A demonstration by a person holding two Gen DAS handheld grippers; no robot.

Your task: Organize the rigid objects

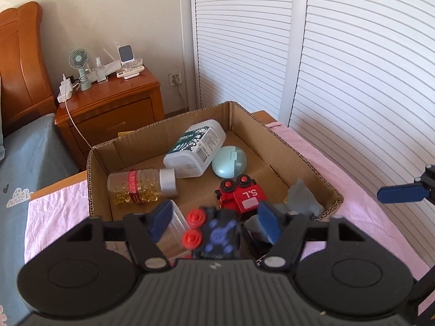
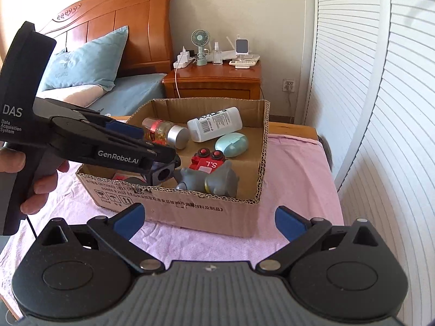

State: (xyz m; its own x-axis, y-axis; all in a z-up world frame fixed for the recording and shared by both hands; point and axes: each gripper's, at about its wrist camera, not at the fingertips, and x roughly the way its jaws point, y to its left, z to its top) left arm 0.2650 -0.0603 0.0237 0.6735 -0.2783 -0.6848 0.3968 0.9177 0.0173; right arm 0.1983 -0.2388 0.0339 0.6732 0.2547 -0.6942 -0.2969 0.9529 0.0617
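Note:
An open cardboard box stands on a pink cloth. Inside lie a white bottle, a mint case, a capsule bottle, a red toy train and a grey toy animal. My left gripper reaches into the near left corner, open. A black toy with red wheels lies between its pads, which stand apart from it. My right gripper hangs wide open before the box's front wall, holding nothing.
A clear container lies beside the black toy. A hand holds the left gripper. Behind the box stand a wooden nightstand with a fan and chargers, and a bed with a blue pillow. White louvred doors run along the right.

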